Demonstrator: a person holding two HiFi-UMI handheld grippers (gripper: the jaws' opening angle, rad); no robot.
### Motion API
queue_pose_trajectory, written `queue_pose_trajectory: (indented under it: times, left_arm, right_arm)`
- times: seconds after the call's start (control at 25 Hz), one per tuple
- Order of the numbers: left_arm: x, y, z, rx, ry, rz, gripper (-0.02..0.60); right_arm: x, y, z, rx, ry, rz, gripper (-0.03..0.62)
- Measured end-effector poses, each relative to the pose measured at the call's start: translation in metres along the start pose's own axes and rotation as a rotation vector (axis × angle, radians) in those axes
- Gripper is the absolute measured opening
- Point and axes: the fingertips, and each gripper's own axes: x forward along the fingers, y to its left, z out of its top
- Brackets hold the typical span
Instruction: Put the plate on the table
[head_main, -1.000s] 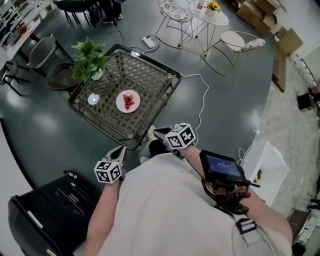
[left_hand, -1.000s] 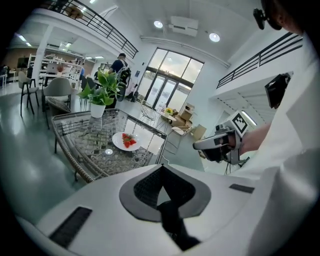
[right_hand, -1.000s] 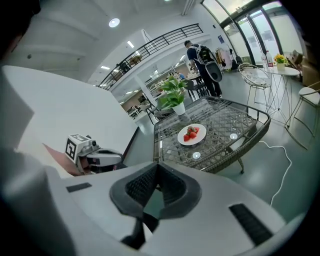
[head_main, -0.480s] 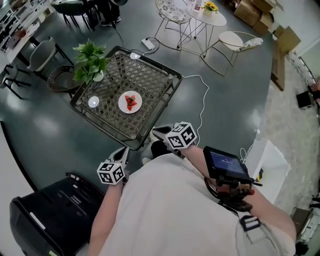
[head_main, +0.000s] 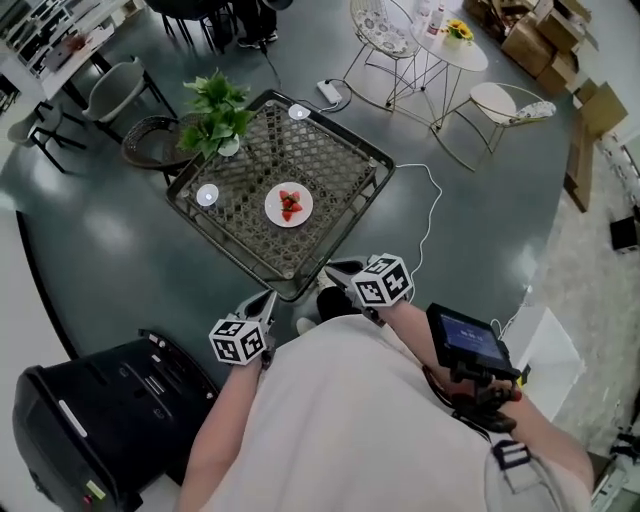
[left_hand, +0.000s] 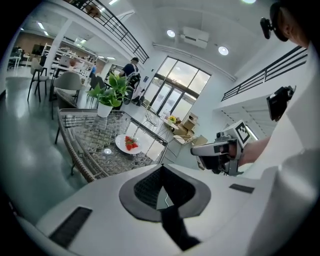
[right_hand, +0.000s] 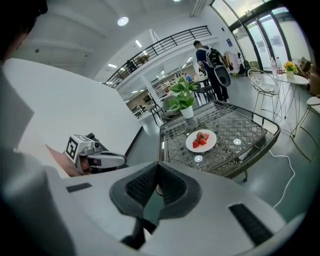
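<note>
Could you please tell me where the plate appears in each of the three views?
Head view: the plate lies above centre, mid-table.
Left gripper view: the plate is left of centre, above the jaws.
Right gripper view: the plate is right of centre, above the jaws.
Shared landmark: the potted plant on a table corner, near the plate in all three.

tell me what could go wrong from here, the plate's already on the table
1. The white cable trails over the floor from the table toward the person's feet; a step could snag it.
2. The strawberries lie loose on the plate; a knock to the table might roll them off.
3. The left gripper and right gripper hang shut and empty near the table's corner; a swing could clip its rim.
</note>
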Motion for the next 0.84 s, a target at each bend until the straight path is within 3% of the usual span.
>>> queue_pose_trajectory:
  times: [0.52,0.84]
  left_arm:
    - [0.013,-0.005,-0.005,0.041,0.043,-0.030,0.005]
    - [0.004,-0.011,-0.008,0.035,0.038,-0.022,0.005]
  right_arm:
    - [-0.010,-0.013,-0.013,0.056,-0.033,-0.041,0.003]
    - [-0.012,-0.003,-0.014,0.036,-0.027,-0.029,0.003]
